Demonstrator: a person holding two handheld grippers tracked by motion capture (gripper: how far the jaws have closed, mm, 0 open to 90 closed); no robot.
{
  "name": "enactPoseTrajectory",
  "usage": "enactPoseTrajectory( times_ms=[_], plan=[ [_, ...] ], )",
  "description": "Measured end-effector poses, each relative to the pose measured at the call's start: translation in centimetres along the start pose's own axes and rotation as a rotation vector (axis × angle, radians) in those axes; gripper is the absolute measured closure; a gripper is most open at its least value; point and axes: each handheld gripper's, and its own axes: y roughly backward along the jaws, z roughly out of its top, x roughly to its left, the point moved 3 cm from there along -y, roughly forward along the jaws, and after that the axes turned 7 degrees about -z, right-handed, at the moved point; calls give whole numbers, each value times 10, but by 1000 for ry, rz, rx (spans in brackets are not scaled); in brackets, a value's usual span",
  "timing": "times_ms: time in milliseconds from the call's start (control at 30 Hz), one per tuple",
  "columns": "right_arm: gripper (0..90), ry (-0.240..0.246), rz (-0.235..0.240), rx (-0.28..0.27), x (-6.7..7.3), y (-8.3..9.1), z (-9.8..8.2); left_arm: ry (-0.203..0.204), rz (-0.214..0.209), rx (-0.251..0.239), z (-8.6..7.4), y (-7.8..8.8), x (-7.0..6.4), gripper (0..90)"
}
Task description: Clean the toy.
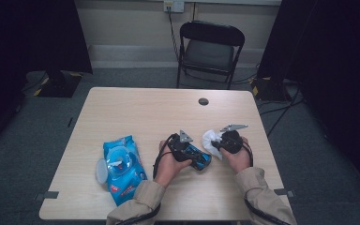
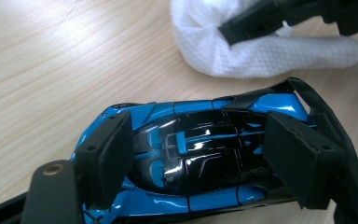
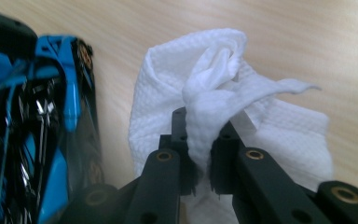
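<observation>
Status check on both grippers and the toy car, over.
Left gripper clamped across blue toy car on table. Right gripper shut on white wipe, beside the car. Wipes pack off to the left, nothing blocking.

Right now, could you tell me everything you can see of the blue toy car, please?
The blue toy car is a glossy, plastic-looking model with a black canopy and a black rear wing. It sits upright on the wooden table, clamped across its sides by the left gripper, next to the white wipe.
</observation>
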Motion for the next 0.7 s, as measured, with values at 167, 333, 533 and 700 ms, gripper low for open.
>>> enactPoseTrajectory(
  times_ms=[167, 333, 533, 700],
  plan=[
    [834, 1, 27, -20, 8, -7, 13, 15, -10, -18, -3, -1, 4, 202],
    [834, 3, 41, -10, 17, -22, 24, 22, -15, -19, -3, -1, 5, 182],
    [833, 18, 71, 1, 32, -40, 35, 32, -13, -3, -1, -2, 4, 173],
    [833, 39, 140, 16, 49, -50, 38, 23, -9, -7, -2, -2, 5, 173]
  ],
)
